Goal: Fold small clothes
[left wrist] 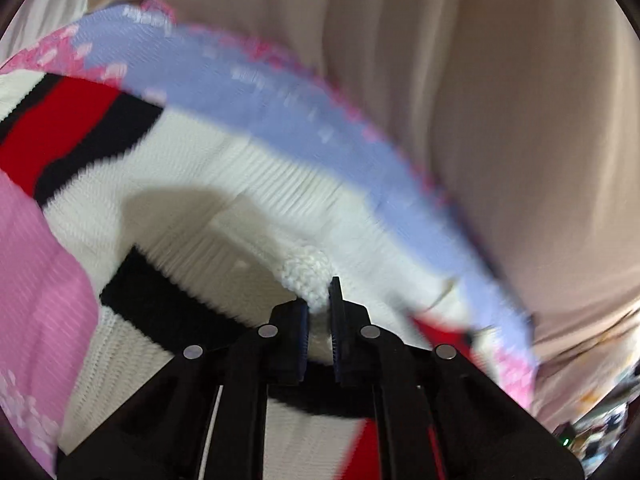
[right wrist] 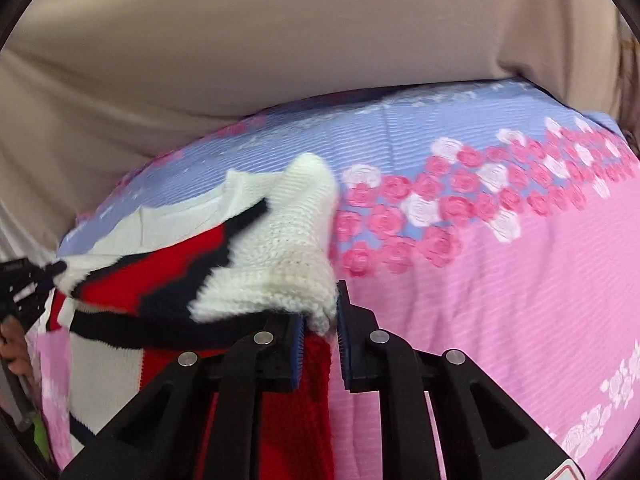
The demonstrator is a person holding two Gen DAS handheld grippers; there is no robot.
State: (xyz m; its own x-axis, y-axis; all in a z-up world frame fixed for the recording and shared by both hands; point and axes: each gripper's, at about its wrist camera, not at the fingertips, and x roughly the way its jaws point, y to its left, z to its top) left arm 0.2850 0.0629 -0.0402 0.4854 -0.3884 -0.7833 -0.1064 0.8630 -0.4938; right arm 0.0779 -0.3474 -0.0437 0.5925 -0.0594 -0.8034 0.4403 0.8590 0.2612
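A small knitted sweater, white with red and black stripes, is held up between both grippers. In the left wrist view my left gripper (left wrist: 319, 312) is shut on a white knit edge of the sweater (left wrist: 256, 188), which hangs in front of the camera. In the right wrist view my right gripper (right wrist: 320, 320) is shut on another white knit edge of the sweater (right wrist: 280, 240); red knit hangs down between the fingers. The left gripper (right wrist: 44, 276) shows at the far left of the right wrist view, pinching the sweater's other end.
A bedsheet in lilac and pink with a rose print (right wrist: 500, 240) lies under the sweater; it also shows in the left wrist view (left wrist: 280, 104). A beige curtain or cloth (right wrist: 280, 40) hangs behind. A hand (right wrist: 14, 344) shows at the left edge.
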